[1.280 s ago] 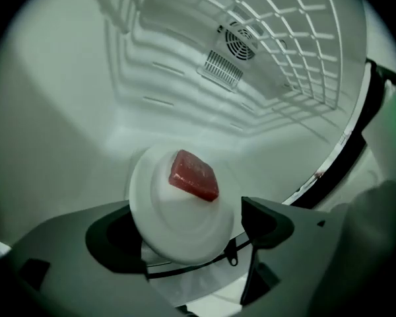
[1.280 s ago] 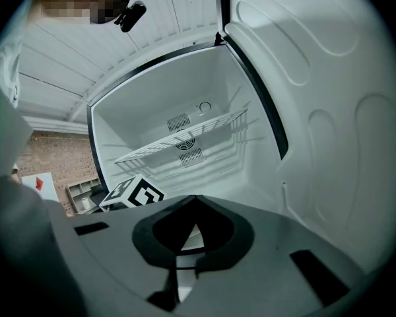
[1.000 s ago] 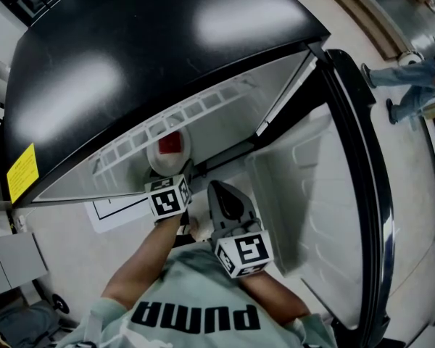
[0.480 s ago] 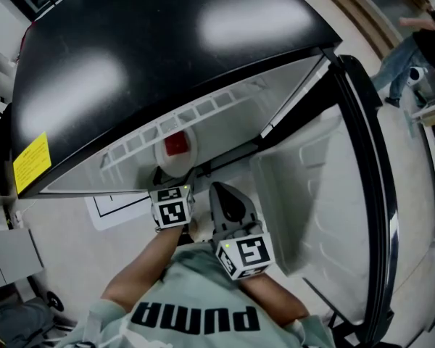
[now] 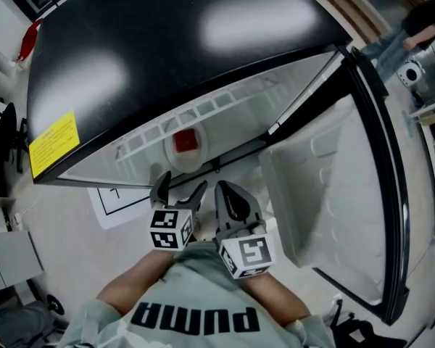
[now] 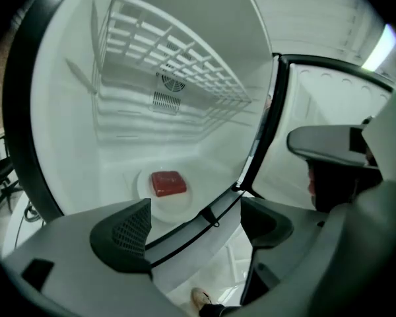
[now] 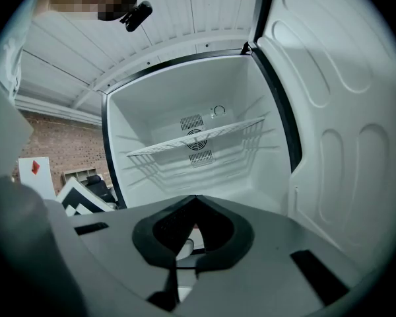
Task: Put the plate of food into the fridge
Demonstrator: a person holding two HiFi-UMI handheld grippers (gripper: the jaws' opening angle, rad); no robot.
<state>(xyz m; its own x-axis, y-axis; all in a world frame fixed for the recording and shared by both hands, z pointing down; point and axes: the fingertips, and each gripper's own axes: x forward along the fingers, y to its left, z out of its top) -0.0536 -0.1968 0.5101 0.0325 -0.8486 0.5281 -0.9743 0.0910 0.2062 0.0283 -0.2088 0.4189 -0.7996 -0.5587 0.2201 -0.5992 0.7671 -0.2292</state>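
The right tongs (image 7: 195, 197) have their jaws pressed together at the tips, with nothing gripped between them. Beyond them stands the open fridge (image 7: 145, 124), white inside, with a wire shelf (image 7: 211, 136) across the middle and a vent (image 7: 191, 122) on the back wall. Its door (image 7: 336, 124) stands open at right, and a brick wall (image 7: 49, 144) shows at left.

The plate (image 5: 175, 161) of food (image 5: 185, 141) lies on the floor of the fridge (image 5: 167, 42), under the shelf (image 5: 203, 112); the door (image 5: 333, 187) hangs open at right.
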